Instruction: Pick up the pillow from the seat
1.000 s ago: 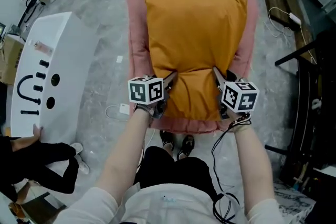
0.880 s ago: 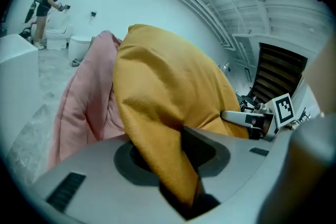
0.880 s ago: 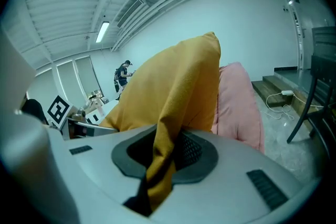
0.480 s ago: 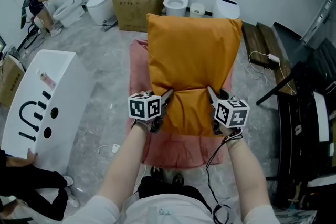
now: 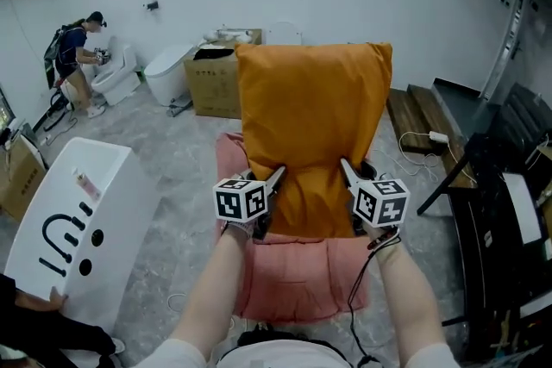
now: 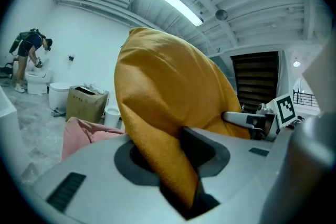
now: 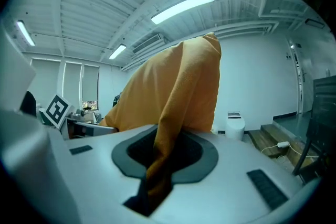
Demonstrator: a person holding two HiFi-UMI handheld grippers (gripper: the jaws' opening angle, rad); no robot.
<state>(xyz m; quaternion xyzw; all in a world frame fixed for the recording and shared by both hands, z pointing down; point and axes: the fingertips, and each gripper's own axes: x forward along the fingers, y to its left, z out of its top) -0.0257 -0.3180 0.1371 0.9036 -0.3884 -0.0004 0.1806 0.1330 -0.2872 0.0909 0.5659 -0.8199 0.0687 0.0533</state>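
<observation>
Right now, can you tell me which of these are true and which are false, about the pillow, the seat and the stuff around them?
1. The orange pillow is held up in the air above the seat. True.
2. Only one gripper holds the pillow. False: the left gripper and the right gripper both have their fingers shut on its bottom edge.
3. The seat is blue. False: it is pink.
4. A cardboard box stands on the floor behind the seat. True.
</observation>
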